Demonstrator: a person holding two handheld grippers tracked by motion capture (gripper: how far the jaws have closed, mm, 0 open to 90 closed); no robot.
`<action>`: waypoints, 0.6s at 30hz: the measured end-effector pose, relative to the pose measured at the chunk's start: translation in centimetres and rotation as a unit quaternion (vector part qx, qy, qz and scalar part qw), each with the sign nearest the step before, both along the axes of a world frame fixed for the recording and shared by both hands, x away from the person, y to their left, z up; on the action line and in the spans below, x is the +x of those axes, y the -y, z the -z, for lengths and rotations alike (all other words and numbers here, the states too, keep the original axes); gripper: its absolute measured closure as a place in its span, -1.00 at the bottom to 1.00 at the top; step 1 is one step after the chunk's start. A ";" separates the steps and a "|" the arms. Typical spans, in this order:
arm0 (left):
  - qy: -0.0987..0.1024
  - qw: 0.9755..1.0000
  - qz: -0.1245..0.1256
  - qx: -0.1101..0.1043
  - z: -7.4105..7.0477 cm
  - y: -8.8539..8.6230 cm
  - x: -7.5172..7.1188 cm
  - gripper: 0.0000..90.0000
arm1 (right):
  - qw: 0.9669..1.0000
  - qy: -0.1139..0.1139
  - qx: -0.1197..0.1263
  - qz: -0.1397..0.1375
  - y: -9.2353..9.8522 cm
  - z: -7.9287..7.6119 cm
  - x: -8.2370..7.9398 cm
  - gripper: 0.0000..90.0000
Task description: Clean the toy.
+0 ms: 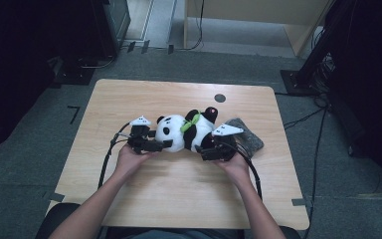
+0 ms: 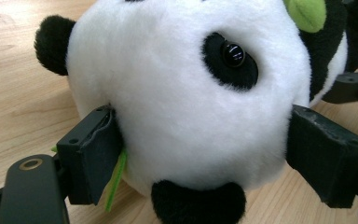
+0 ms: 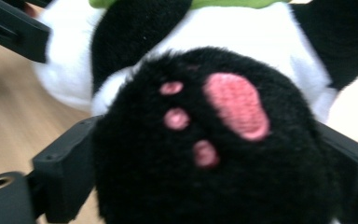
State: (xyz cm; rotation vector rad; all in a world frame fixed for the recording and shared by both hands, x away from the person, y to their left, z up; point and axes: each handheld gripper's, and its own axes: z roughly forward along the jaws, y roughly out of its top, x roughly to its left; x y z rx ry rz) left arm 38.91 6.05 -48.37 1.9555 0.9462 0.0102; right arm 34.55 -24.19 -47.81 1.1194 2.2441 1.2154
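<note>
Gripping the toy panda (image 1: 184, 132) lying on the table (image 1: 179, 194), left gripper (image 2: 200, 154) pinches its head and right gripper (image 3: 205, 154) pinches a foot; squeeze evenly and lift together, clear of the grey cloth (image 1: 246, 134) beyond.

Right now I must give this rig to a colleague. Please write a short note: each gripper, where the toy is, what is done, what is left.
Left gripper: fingers pressed against both sides of the panda's head.
Right gripper: fingers around a black foot with pink pads, squeezing its fur.
Plush panda: lying on its side mid-table, green ribbon at the neck; grey cloth lies beside it, on the right.
Done: both ends gripped.
Left: panda still rests on the table; probably lift or move it next.
</note>
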 end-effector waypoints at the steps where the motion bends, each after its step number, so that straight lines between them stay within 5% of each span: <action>1: 0.002 1.000 0.000 0.002 0.0 0.1 0.0 -0.65 | 1.000 0.008 -0.004 0.006 0.0 0.0 0.0 -0.62; 4: 0.025 1.000 0.002 0.010 0.0 0.2 -0.1 -0.65 | 1.000 0.017 -0.016 0.008 0.0 -0.5 -0.2 -0.26; 7: 0.039 0.999 0.006 0.005 -0.3 0.0 -0.2 -0.66 | 1.000 0.003 -0.004 0.012 0.3 -1.2 -0.1 -0.04; 13: 0.074 0.997 0.023 -0.016 -1.7 -0.7 -0.9 -0.77 | 0.999 -0.027 0.038 0.025 1.6 -3.1 0.1 0.06; 18: 0.081 0.995 0.054 -0.005 -2.3 -1.1 -1.6 -0.91 | 0.997 -0.035 0.054 0.045 2.7 -4.1 0.0 0.10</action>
